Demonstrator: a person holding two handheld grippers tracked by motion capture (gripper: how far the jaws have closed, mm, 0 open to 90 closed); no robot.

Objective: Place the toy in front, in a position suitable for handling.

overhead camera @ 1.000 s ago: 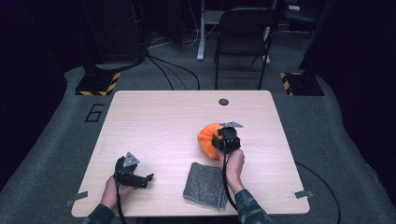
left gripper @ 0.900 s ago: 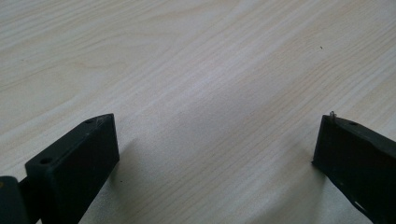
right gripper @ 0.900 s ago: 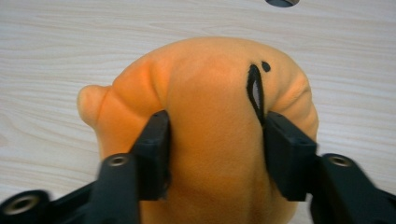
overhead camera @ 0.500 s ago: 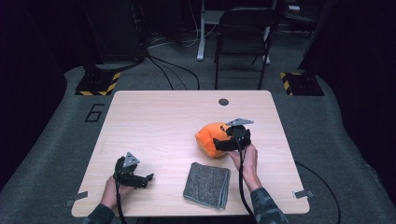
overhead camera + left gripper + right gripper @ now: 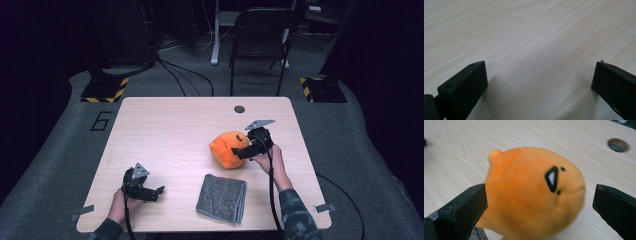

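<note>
One orange plush toy (image 5: 228, 148) sits right of centre on the tabletop (image 5: 170, 130), between the right tool's (image 5: 242, 151) jaws, which have just been opening and stand wide, off it. Looks released; the grey cloth (image 5: 221, 198) lies just in front. Left tool (image 5: 152, 192) rests wide, empty, near the front edge. Plenty of bare wood around.

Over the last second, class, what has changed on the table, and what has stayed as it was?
The right tongs have just been opening and have let go of the round orange plush toy; they have drawn back toward the table's right side, jaws wide with the toy loose between them. The toy sits where it was. The left tongs, open over bare wood, and the folded grey cloth have not moved.
</note>
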